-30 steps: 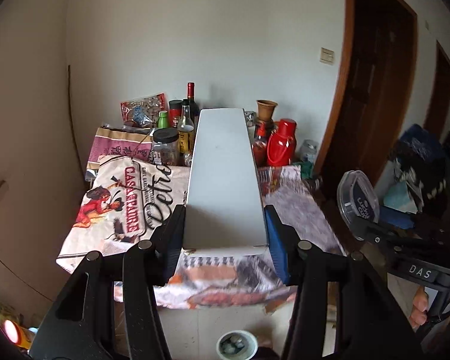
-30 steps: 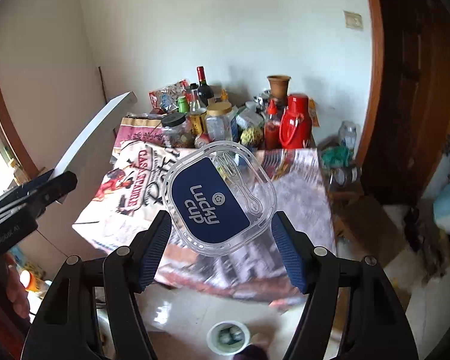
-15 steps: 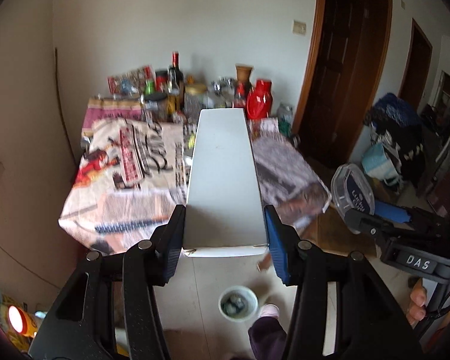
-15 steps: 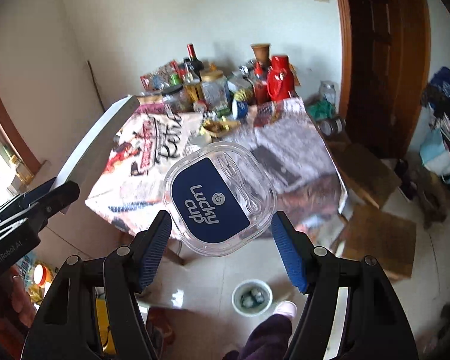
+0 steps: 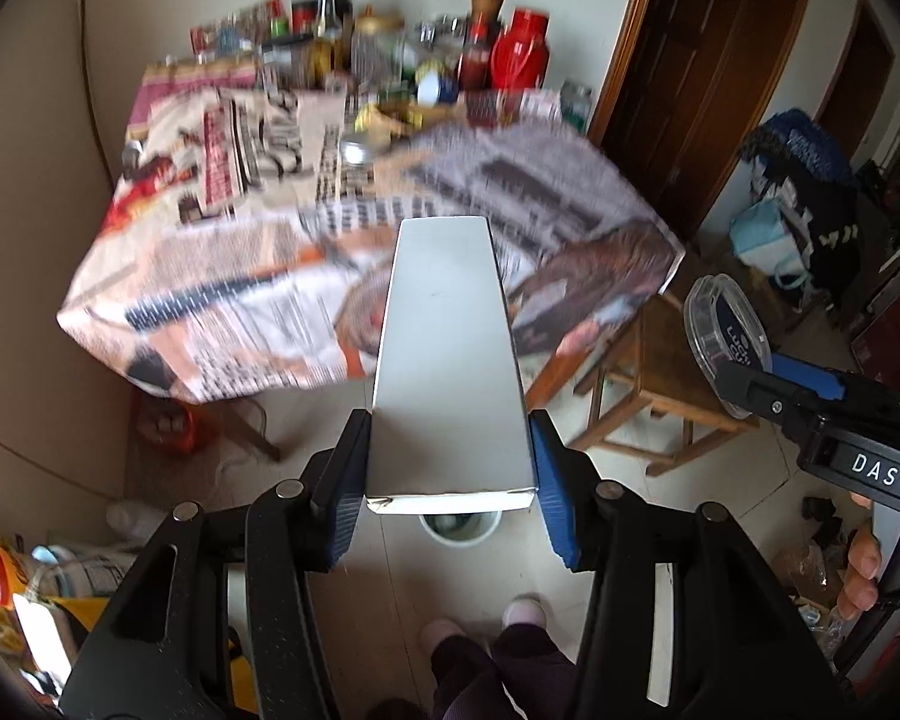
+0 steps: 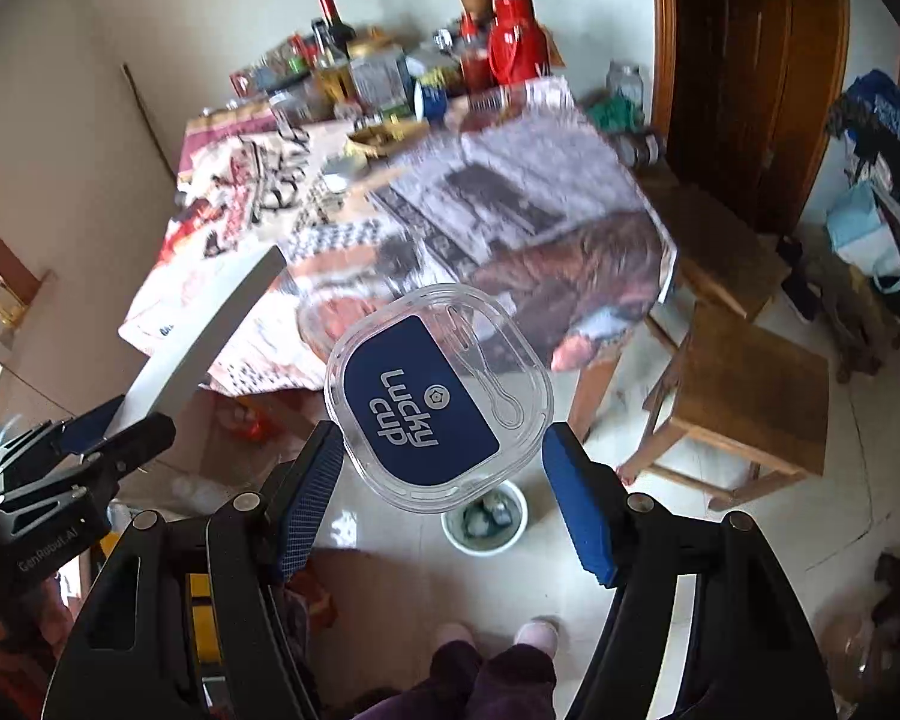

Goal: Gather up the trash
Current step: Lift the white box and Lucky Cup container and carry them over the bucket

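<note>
Left claw [image 5: 449, 492] grips white box [image 5: 447, 354]; right claw [image 6: 444, 492] clamps Lucky Cup lid [image 6: 435, 402].

Cluttered table [image 5: 222, 276], wooden stool [image 6: 750, 384], tiled floor [image 6: 720, 552]

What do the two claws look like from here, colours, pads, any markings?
Both are black plastic frames with slotted arms and silver screw heads. The left claw and right claw have flat blue pads with a fine grid texture. White lettering "DAS" shows on the right unit's side in the left view; "GenRobot.AI" on the left unit in the right view. No cables visible.
</note>
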A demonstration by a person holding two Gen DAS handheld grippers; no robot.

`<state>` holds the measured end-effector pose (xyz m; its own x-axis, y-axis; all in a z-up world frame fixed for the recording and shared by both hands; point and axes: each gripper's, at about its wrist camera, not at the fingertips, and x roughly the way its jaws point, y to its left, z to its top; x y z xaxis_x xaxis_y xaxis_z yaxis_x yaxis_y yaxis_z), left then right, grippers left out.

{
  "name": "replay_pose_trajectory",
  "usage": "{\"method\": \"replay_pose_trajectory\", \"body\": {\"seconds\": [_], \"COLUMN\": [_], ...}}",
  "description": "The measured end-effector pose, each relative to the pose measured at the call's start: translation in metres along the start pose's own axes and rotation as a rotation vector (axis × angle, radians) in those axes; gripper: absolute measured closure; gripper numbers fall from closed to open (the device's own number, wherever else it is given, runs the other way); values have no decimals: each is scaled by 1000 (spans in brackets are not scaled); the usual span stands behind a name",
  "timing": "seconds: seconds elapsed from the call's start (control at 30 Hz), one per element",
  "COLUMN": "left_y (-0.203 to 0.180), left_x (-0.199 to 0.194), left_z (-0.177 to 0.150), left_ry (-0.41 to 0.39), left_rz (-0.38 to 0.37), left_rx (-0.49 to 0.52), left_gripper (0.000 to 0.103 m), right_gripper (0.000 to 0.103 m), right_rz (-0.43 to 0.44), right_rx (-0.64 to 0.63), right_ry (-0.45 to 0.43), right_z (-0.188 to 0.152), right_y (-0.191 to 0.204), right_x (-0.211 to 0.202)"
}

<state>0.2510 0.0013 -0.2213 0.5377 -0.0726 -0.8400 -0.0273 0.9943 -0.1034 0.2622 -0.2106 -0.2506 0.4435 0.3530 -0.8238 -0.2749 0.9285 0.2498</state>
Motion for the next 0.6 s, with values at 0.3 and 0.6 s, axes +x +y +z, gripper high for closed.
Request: {"method": "replay_pose_trajectory", "body": {"seconds": [0.3,0.6], "left_y": [3,24], "left_x": [122,249], "left_z": [-52,-139], "left_ry": [172,350], "left_rz": [45,72], "left_rx": [-82,-191], "left_gripper": [53,53], "right_gripper": [38,38], "right_rz": [35,46], "right_rx": [-66,-115], "right_ry": [147,320], "right_z": [-41,-108], "right_y": [-23,-49], "right_x": [110,237]}}
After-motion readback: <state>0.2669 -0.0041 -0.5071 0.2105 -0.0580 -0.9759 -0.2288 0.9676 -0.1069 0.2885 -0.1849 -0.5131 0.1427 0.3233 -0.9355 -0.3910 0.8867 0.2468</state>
